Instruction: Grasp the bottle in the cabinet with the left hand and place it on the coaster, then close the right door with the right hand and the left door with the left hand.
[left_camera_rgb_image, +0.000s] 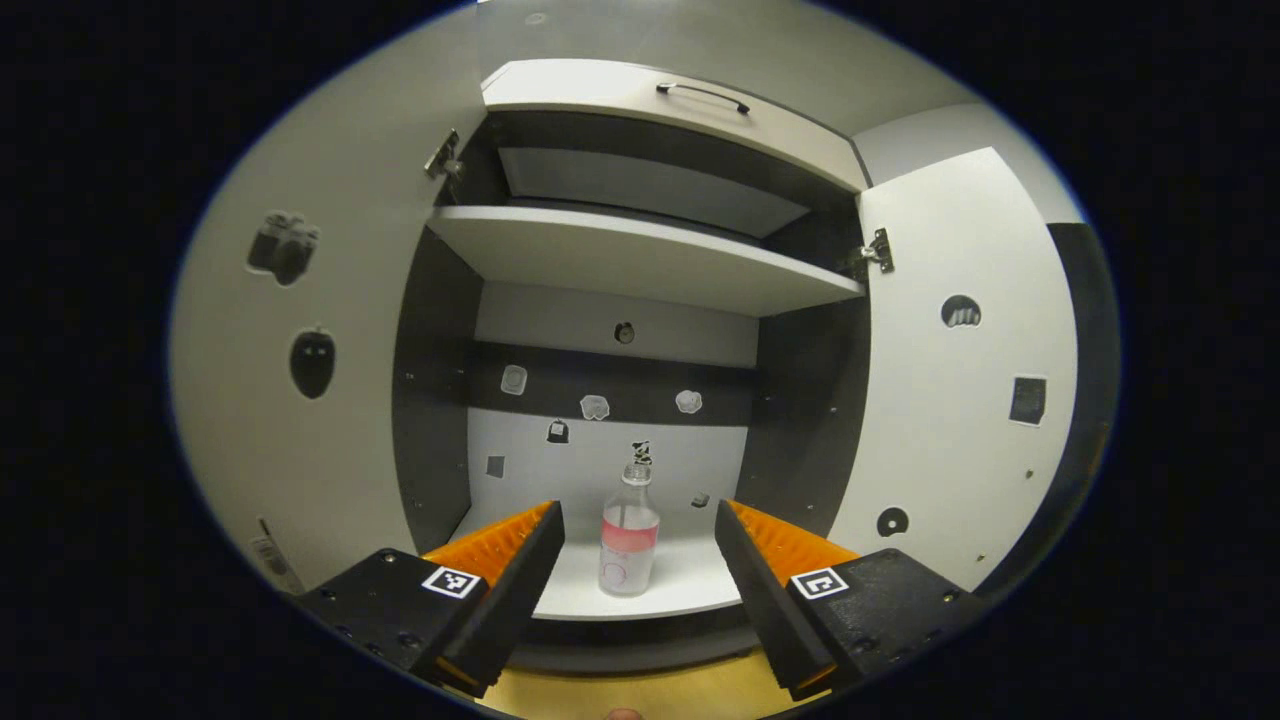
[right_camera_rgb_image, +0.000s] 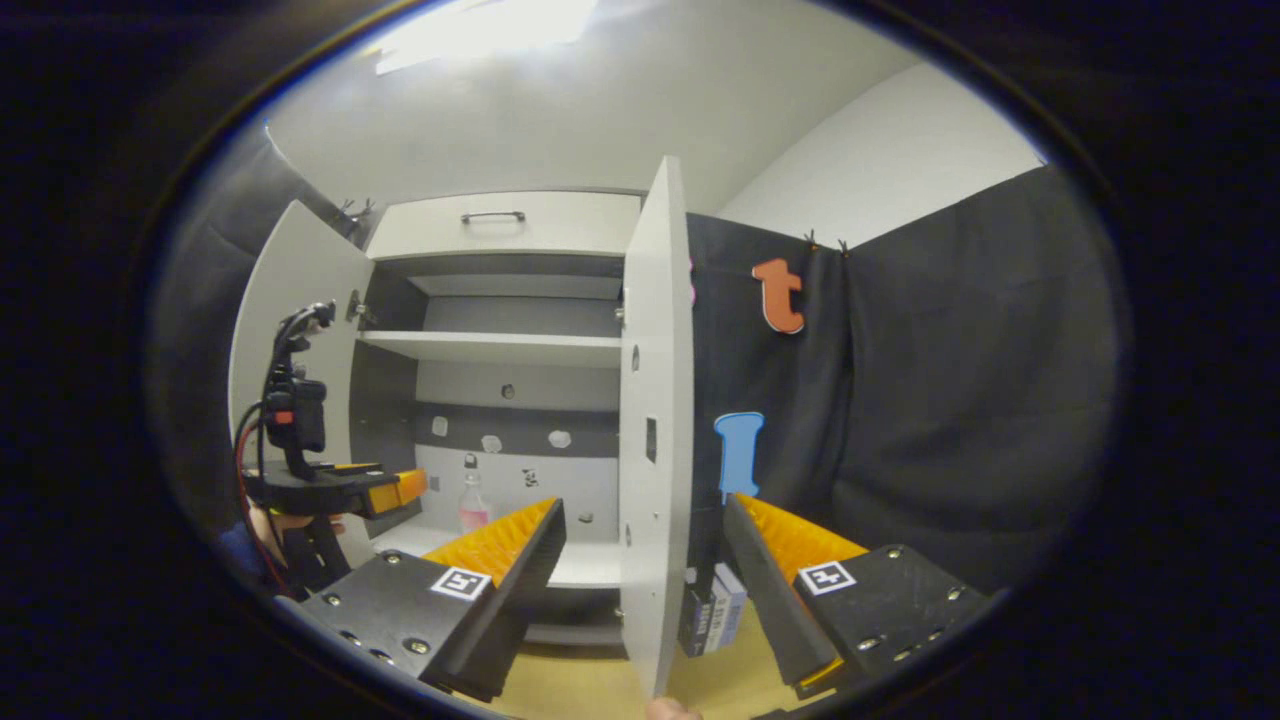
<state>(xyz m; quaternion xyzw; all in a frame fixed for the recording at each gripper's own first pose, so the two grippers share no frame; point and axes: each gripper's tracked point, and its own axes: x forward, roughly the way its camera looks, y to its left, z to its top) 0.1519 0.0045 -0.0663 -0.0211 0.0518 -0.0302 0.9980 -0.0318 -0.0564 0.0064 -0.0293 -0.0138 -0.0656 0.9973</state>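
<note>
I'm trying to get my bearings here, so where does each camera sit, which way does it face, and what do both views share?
Left gripper view: rides the left gripper, facing straight into the open cabinet; its open fingers frame the bottle on the bottom shelf.
Right gripper view: rides the right gripper, farther back, facing the right door edge-on between its open fingers; a hand holds the left gripper.
Shared: cabinet, bottle, both doors open.

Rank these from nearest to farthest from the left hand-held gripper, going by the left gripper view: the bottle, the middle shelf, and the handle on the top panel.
From the left hand-held gripper:
1. Bottle, upright on the cabinet's bottom shelf, straight ahead between the open fingers.
2. Middle shelf, above the bottle.
3. Handle, on the top panel, highest up.
</note>
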